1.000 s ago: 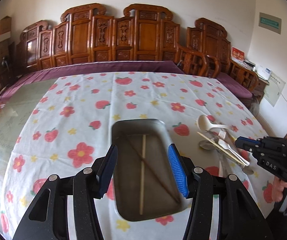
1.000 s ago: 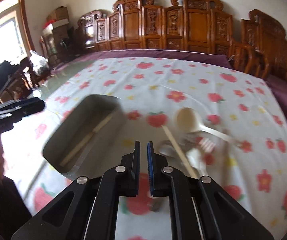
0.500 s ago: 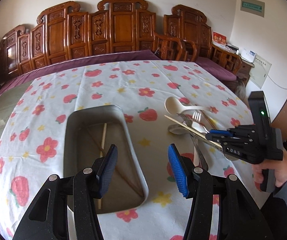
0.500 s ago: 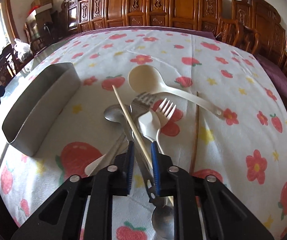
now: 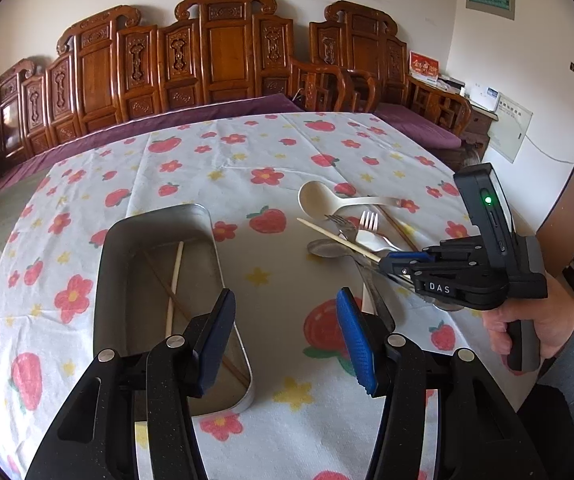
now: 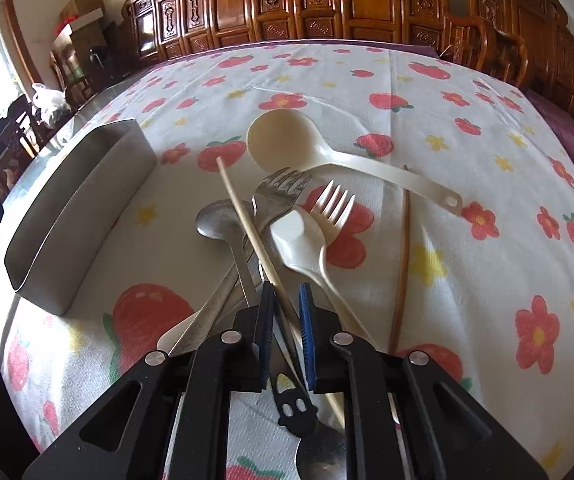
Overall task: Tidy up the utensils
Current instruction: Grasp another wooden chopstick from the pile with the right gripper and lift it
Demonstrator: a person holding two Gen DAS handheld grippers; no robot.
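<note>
1. Two chopsticks (image 5: 175, 276) are already laid in the tray (image 5: 155, 220).
2. Right of the tray, the pile (image 6: 287, 216) is left unsorted: ladle (image 6: 287, 140), forks, spoons, chopsticks.
3. Right gripper (image 6: 285, 300) is set over a pale chopstick (image 6: 243, 216) from the pile, jaws narrow; whether it is clamped cannot be told.
4. Left gripper (image 5: 285, 320) is held over the tray's near end, jaws wide, empty.

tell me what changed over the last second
The right claw came down from above the table into the utensil pile and now straddles the pale wooden chopstick, not clamped yet. The left claw stays open above the table. The metal tray holds the same two chopsticks.
</note>
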